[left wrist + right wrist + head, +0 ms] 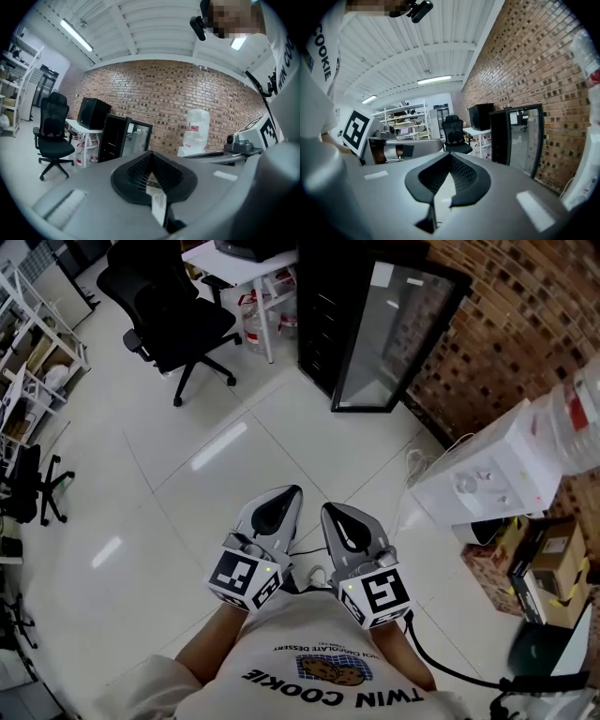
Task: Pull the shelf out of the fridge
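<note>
White tiled floor (187, 502) underfoot, brick wall (525, 324) along my right. The black fridge (323, 306) stands by that wall, well ahead of me, with its glass door (394, 334) swung open; the shelf inside is too dark to make out. A black office chair (178, 315) stands left of it. My left claw (281, 502) and right claw (339, 519) are side by side near my chest, both pinched closed on nothing.

The fridge (323, 310) is black. The brick wall (506, 334) is mottled red-brown with pale joints. The floor (187, 474) is glossy white tile. The office chair (173, 315) is black and the water dispenser (478, 479) white. The left tool (281, 504) and right tool (339, 521) are grey with black ribbed pads, and their cubes carry black-and-white square markers.
</note>
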A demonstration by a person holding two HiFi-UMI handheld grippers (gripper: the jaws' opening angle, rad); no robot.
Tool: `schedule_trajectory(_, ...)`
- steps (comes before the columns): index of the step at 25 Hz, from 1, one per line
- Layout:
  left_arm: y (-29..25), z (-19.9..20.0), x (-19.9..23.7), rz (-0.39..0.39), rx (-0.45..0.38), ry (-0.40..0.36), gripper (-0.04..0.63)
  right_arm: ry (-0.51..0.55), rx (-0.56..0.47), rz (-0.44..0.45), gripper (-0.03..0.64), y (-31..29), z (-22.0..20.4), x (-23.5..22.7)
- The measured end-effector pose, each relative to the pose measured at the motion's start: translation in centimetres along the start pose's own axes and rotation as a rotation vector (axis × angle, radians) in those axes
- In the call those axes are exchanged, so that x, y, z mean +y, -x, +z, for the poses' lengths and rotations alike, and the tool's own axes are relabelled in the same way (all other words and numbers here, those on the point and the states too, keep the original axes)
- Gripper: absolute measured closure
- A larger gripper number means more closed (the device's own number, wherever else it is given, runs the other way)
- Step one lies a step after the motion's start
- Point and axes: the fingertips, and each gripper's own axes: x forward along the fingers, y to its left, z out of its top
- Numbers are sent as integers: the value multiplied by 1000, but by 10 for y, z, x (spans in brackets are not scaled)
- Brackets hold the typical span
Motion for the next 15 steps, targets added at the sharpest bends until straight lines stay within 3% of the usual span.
schedule_trajectory(7, -56, -6, 53, -102, 6, 30, 595, 36, 53, -75, 612, -65, 1, -27)
schedule_trajectory(15, -106, 29, 158, -172, 2, 44, 595, 68, 58, -126, 612, -182, 40, -43)
